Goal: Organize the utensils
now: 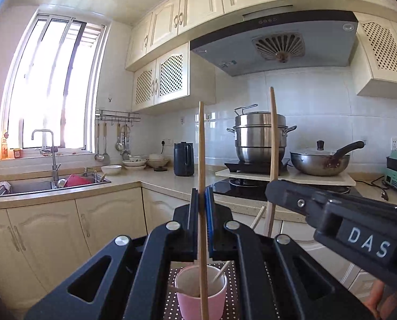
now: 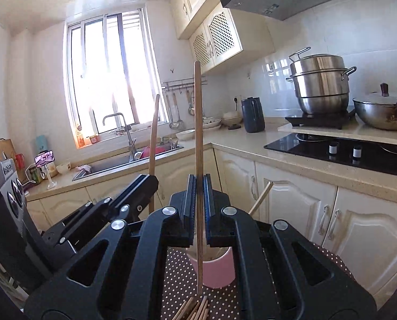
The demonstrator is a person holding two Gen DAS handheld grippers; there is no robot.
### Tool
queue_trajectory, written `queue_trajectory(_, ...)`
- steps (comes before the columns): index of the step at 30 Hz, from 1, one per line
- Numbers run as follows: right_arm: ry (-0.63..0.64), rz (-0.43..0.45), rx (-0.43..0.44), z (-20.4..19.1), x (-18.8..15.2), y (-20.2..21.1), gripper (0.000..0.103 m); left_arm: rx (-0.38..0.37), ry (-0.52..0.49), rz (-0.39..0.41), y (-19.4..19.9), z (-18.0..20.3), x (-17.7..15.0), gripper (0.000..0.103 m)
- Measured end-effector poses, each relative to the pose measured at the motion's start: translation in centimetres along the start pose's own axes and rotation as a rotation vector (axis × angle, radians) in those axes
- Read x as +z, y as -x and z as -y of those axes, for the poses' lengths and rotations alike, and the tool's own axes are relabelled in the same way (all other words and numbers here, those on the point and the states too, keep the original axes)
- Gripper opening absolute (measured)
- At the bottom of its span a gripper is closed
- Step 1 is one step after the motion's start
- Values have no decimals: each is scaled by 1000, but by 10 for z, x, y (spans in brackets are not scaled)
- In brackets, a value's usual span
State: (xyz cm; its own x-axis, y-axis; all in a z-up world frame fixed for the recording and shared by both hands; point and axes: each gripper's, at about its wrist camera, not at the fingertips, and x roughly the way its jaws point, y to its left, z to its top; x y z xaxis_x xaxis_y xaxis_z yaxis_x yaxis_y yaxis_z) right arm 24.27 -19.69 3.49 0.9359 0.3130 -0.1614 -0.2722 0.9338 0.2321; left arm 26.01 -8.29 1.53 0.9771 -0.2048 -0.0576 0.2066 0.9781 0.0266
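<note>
Left gripper (image 1: pixel 201 205): we have its jaws pressed together on one wooden chopstick (image 1: pixel 201 160), which stands upright through the pads.
Right gripper (image 2: pixel 198 200): we pinch a second, darker chopstick (image 2: pixel 198 133) the same way, upright, its lower end hanging over the loose pile.
Pink cup (image 1: pixel 201 293): it stands on the dotted mat (image 2: pixel 177 280) just below and ahead of both grippers, with a few chopsticks already leaning inside.
Loose pile (image 2: pixel 195 310): more chopsticks lie on the mat at the near edge, not yet sorted.
Slip risk: we judge each stick is held at a narrow point on a smooth shaft, so a jolt could let it pivot or slide out.
Collision risk: the two grippers sit close side by side; if we lower both at once the sticks or jaws may knock together.
Tip-over risk: a long stick catching the cup rim, or pushing the leaning sticks, could topple the light cup.
Miss risk: the cup mouth is partly hidden behind the jaws, so a release may land on the mat.
</note>
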Motion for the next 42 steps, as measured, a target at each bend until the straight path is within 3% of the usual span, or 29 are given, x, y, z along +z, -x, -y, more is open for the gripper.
queue_trajectory(7,-4,41,-2,9,5,-19,6,24,-19,27,-17,1,-6,6)
queue_trajectory(15,-40,60,5,22,-1,-35,6,15,72,20,-38,-17,-12,6)
queue_trajectory(24,-45,77,21,29,-5,-50,6,27,106,37,-47,-24,-24,6)
queue_trajectory(33,-45,32,19,35,-21,-66,6,3,178,81,-50,-29,-18,6)
queue_trajectory(42,-45,-10,9,45,-34,-72,6,19,134,97,-49,-22,-23,6)
